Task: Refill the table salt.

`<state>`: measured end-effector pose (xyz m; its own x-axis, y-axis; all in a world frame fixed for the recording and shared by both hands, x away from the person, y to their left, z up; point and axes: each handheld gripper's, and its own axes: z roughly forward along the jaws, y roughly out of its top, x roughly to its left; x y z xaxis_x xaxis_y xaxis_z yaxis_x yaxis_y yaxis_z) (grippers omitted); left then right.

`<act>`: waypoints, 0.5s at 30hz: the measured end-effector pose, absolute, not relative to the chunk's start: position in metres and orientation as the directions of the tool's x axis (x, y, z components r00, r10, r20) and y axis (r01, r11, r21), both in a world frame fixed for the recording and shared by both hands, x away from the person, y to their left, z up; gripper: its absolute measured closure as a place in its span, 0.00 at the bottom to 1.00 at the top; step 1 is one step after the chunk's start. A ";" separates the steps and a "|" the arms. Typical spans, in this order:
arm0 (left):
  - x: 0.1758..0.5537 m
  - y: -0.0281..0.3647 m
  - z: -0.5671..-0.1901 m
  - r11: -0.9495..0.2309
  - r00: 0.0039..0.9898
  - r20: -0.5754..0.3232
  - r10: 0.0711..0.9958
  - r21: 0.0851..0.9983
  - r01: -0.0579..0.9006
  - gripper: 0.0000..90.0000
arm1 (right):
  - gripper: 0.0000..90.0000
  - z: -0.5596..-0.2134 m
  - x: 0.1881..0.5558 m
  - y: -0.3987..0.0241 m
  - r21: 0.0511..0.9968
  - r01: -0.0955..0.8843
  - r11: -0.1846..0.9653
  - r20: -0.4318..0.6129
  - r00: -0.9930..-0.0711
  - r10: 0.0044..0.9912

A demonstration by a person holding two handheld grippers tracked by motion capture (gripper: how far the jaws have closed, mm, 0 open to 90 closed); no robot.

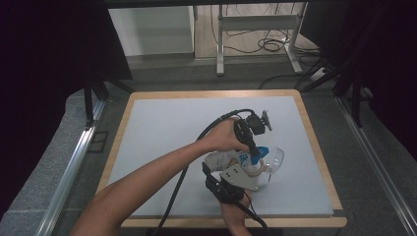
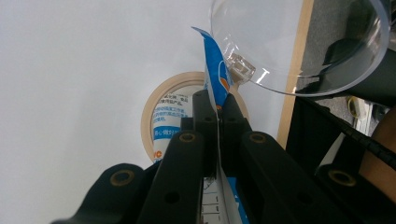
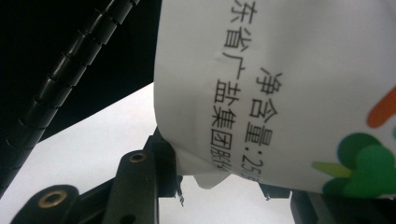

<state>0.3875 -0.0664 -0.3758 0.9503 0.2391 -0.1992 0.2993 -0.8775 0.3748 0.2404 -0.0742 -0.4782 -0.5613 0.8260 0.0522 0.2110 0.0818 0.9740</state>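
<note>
the left claw [image 2: 217,114] pinches shut the blue top edge of the white printed bag [image 3: 280,88], just beside the clear plastic bowl's [image 2: 299,46] rim, while the right claw [image 3: 219,186] grips its lower body.

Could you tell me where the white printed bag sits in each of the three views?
High view: the bag lies lower centre, between both grippers.
Left gripper view: its blue edge rises centre, pinched in the jaws.
Right gripper view: it covers the upper right, its bottom between the jaws.
Shared landmark: the white table mat.
</note>
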 end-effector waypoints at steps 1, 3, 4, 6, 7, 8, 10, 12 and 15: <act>0.387 -0.067 -0.376 -0.877 0.950 -0.201 0.240 0.376 0.301 1.00 | 0.64 -0.478 0.241 -0.074 0.974 0.210 0.084 0.049 -0.561 0.826; 0.387 -0.067 -0.376 -0.876 0.950 -0.202 0.238 0.376 0.300 1.00 | 0.64 -0.479 0.241 -0.075 0.974 0.209 0.086 0.047 -0.560 0.827; 0.387 -0.067 -0.376 -0.876 0.950 -0.202 0.238 0.376 0.300 1.00 | 0.64 -0.479 0.241 -0.075 0.974 0.209 0.086 0.047 -0.560 0.827; 0.387 -0.066 -0.376 -0.877 0.951 -0.201 0.235 0.379 0.297 1.00 | 0.64 -0.479 0.241 -0.074 0.975 0.202 0.094 0.036 -0.558 0.829; 0.387 -0.065 -0.376 -0.876 0.951 -0.202 0.235 0.380 0.297 1.00 | 0.64 -0.479 0.240 -0.074 0.975 0.201 0.097 0.032 -0.558 0.829; 0.387 -0.065 -0.376 -0.876 0.951 -0.202 0.235 0.380 0.297 1.00 | 0.64 -0.479 0.240 -0.074 0.975 0.201 0.097 0.032 -0.558 0.829; 0.387 -0.064 -0.376 -0.874 0.950 -0.207 0.235 0.382 0.299 1.00 | 0.64 -0.479 0.240 -0.073 0.975 0.196 0.102 0.026 -0.558 0.830; 0.387 -0.063 -0.376 -0.872 0.948 -0.212 0.238 0.383 0.305 1.00 | 0.64 -0.479 0.240 -0.073 0.976 0.193 0.104 0.022 -0.558 0.830; 0.386 -0.063 -0.375 -0.870 0.947 -0.215 0.237 0.388 0.305 1.00 | 0.64 -0.478 0.239 -0.073 0.976 0.195 0.097 0.030 -0.559 0.829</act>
<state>0.3859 -0.0635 -0.3745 0.9474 0.2367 -0.2152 0.3054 -0.8695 0.3881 0.2387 -0.0732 -0.4780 -0.5588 0.8288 0.0295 0.1952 0.0969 0.9760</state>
